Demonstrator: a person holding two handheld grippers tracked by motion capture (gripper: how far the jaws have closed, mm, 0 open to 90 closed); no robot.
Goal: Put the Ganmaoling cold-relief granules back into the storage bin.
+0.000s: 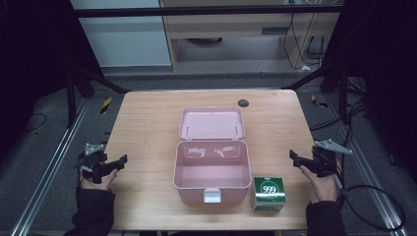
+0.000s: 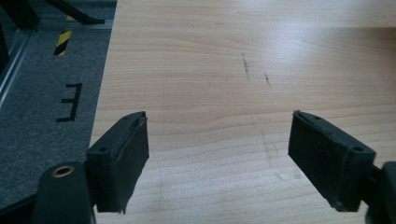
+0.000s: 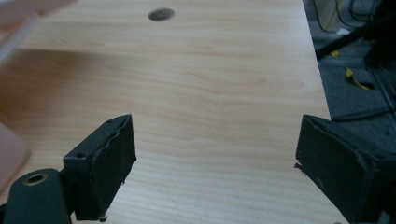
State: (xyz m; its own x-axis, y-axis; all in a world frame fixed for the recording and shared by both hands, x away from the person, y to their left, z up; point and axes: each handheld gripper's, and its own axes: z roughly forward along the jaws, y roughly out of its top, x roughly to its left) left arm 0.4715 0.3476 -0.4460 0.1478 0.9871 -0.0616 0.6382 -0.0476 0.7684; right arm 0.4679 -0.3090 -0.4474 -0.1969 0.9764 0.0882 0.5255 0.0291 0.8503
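**Entry: green carton, awaiting pickup beside open case**

Item: green carton (image 1: 269,193), upright on the worktop (image 1: 147,123), inward of and a little nearer me than my right tongs (image 1: 295,160), just beside the front right corner of the pink case (image 1: 211,172). Case lid back, interior bare.

Right tongs: spread wide, holding nothing, over bare wood (image 3: 210,93). Left tongs (image 1: 120,161): likewise spread and idle, well apart from the case.

Handling note: I judge the right tongs should take the carton across its narrow faces, lift straight, then clear the case wall before lowering.
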